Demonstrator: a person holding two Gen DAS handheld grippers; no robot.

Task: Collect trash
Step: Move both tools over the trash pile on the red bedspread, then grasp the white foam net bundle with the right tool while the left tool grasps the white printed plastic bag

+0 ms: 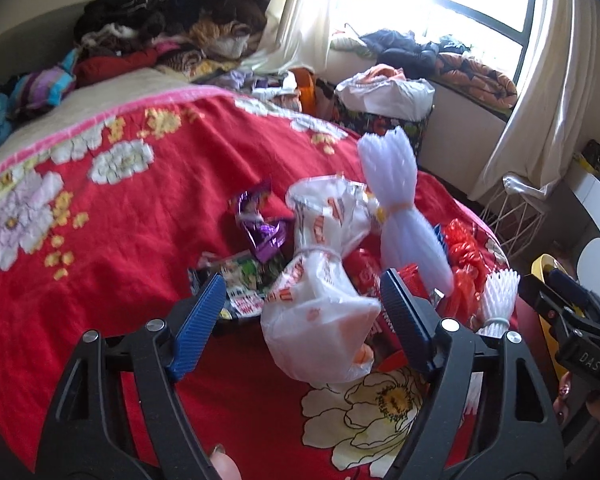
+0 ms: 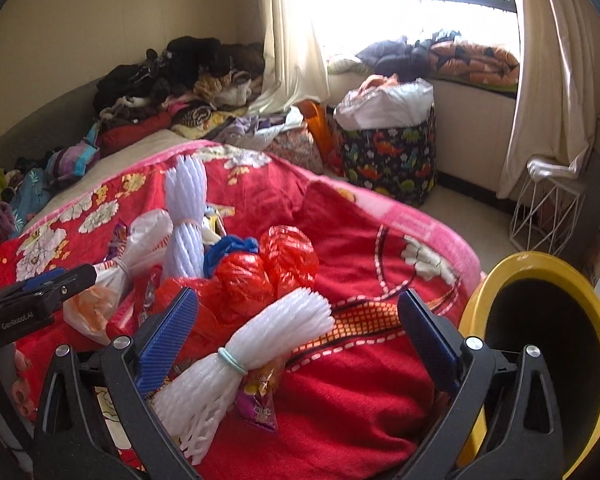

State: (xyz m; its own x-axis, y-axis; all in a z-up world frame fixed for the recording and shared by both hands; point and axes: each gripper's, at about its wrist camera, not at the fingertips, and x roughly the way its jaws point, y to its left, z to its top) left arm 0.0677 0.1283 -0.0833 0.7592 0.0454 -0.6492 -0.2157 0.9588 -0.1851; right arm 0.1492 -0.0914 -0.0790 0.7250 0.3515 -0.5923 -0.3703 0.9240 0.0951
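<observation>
1. Nearest in the left wrist view: left gripper (image 1: 302,316), jaws spread but not at their widest, straddling the white plastic bag (image 1: 320,280) with orange print; pads not pressing on it, nothing held.
2. Nearest in the right wrist view: right gripper (image 2: 300,320), jaws wide apart, nothing gripped; foam net bundle (image 2: 236,356) lying between them on the red blanket (image 2: 360,400), closer to the left pad, over a purple-and-yellow candy wrapper (image 2: 260,404).
3. Right of that gripper, close by: yellow bin (image 2: 540,344), mouth tipped toward the bed, likely the place for the rubbish.
4. White bag: knotted at the waist, thin, light, crumply and slippery by the look of it. Best taken at the tied neck, where the film is bunched and less likely to slide out.
5. Foam net bundle: soft, springy, very light, cinched by a pale band. Best taken at the band, the narrowest and firmest part; loose ends likely to squash and slip.
6. Farther on: purple wrapper (image 1: 260,224), printed wrapper (image 1: 240,284), red plastic bags (image 2: 260,276) and a second, upright foam net bundle (image 2: 186,216), all in one heap mid-blanket.
7. Far: piled clothes (image 2: 172,80) at the wall, dinosaur-print basket (image 2: 388,160) and wire stand (image 2: 548,208) on the floor under the window.
</observation>
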